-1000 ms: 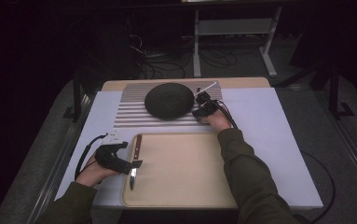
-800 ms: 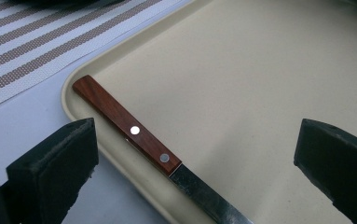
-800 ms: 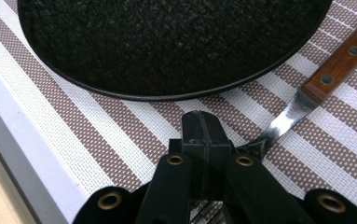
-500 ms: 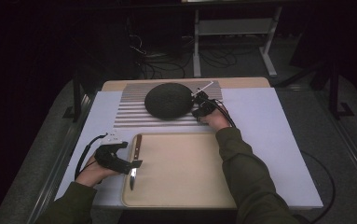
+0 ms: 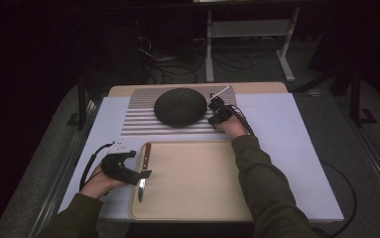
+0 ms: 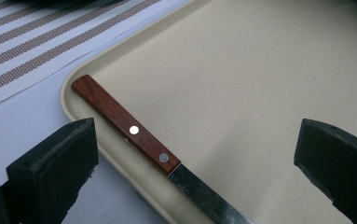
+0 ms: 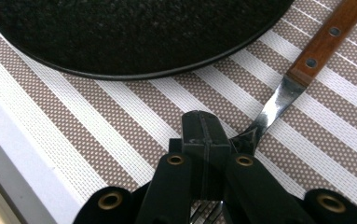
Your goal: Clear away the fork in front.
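Observation:
A wood-handled knife [image 5: 146, 152] [image 6: 139, 135] lies along the left rim of a beige tray [image 5: 192, 183] [image 6: 260, 70], blade toward me. My left gripper [image 5: 140, 169] [image 6: 197, 137] hovers over it, open, one jaw on each side of the knife and nothing pinched. A dark round plate [image 5: 180, 106] [image 7: 134, 32] rests on a striped mat [image 5: 138, 124] [image 7: 97, 116]. My right gripper [image 5: 215, 110] [image 7: 203, 128] is shut just right of the plate. A wood-handled fork [image 5: 221, 91] [image 7: 316, 46] runs from under its right finger; I cannot tell whether they touch.
A white cover [image 5: 282, 129] spreads over the table under the mat and the tray. Black cables trail from both grippers. Behind the table stand a metal shelf frame [image 5: 247, 29] and loose cables on the dark floor.

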The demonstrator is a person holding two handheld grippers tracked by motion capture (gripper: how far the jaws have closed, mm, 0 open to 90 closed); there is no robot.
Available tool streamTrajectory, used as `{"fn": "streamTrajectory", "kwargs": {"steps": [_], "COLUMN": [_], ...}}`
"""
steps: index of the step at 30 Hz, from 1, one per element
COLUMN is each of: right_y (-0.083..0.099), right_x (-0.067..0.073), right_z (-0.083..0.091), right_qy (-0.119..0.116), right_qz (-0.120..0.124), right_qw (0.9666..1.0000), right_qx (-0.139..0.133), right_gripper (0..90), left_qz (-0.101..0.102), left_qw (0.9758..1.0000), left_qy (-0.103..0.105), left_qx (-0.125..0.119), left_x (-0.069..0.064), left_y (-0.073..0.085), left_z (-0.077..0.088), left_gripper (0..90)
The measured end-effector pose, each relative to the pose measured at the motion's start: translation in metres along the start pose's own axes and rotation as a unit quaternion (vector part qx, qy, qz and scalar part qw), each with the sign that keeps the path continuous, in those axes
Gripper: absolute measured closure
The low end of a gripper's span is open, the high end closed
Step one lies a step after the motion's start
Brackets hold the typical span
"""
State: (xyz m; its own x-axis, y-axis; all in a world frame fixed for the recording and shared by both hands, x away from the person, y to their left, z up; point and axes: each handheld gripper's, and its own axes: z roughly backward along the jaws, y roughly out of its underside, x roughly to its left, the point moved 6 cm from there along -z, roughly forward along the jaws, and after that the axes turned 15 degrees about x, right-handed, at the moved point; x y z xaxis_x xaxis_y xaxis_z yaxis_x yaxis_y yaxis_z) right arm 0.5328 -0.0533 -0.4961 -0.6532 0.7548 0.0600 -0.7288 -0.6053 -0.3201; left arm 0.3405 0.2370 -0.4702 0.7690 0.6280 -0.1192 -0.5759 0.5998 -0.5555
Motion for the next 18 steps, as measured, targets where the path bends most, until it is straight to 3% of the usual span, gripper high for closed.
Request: {"fn": "streamTrajectory", "kwargs": {"steps": [18], "right_y": [0.015], "right_x": [-0.017], "right_z": [0.007], "right_qy": [0.02], "right_qz": [-0.016], "right_qw": [0.9996], "right_qx": [0.011], "right_gripper": [89.5], "left_qz": [0.001], "left_qw": [1.0], "left_qy": [0.001], "left_qx": [0.0], "left_x": [0.0], "left_y": [0.0], "left_z": [0.0], "left_gripper": [0.0]}}
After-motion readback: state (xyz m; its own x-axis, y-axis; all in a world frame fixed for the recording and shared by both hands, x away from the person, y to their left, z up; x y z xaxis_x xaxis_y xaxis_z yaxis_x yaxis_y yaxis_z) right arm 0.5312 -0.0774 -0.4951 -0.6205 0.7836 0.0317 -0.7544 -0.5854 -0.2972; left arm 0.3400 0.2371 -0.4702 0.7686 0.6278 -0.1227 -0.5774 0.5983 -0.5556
